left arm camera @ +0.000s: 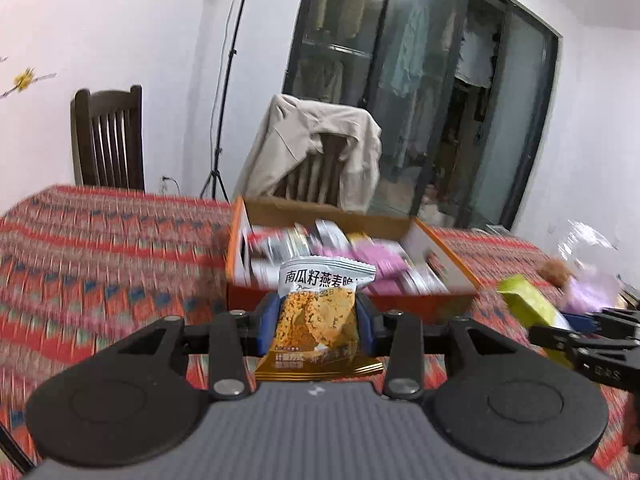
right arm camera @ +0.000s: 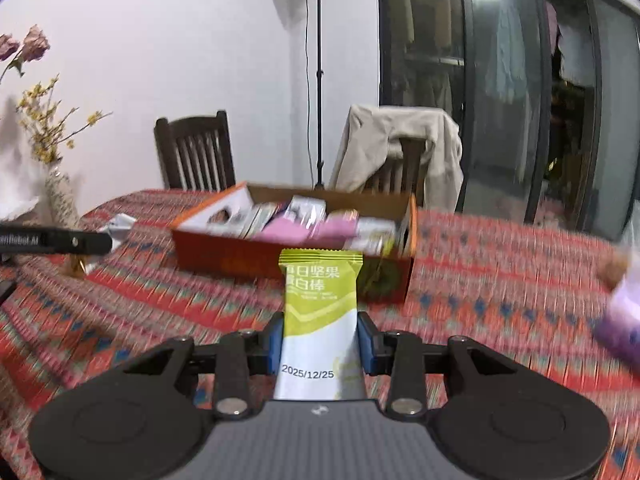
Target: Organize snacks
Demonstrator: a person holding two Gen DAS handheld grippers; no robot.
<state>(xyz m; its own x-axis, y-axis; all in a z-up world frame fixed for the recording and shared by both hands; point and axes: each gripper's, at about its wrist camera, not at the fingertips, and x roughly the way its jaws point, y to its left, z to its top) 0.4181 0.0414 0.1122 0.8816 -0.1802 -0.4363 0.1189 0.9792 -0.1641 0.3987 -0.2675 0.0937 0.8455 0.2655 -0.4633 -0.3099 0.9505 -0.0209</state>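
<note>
My left gripper (left arm camera: 316, 322) is shut on an orange-and-white oat cracker packet (left arm camera: 320, 312), held upright above the tablecloth just in front of the orange cardboard box (left arm camera: 452, 258). The box holds several pink, white and grey snack packets (left arm camera: 376, 258). My right gripper (right arm camera: 320, 336) is shut on a green-and-white nut bar packet (right arm camera: 320, 312), held above the cloth in front of the same box (right arm camera: 248, 254). The right gripper and its green packet (left arm camera: 528, 300) also show at the right of the left wrist view. The left gripper's black body (right arm camera: 60, 240) shows at the left of the right wrist view.
A red patterned tablecloth (left arm camera: 100, 248) covers the table. Two dark wooden chairs (left arm camera: 108, 140) stand behind it, one draped with a beige jacket (left arm camera: 320, 152). A vase of flowers (right arm camera: 60, 196) stands at the far left. A purple packet and a clear bag (left arm camera: 588, 276) lie at the right.
</note>
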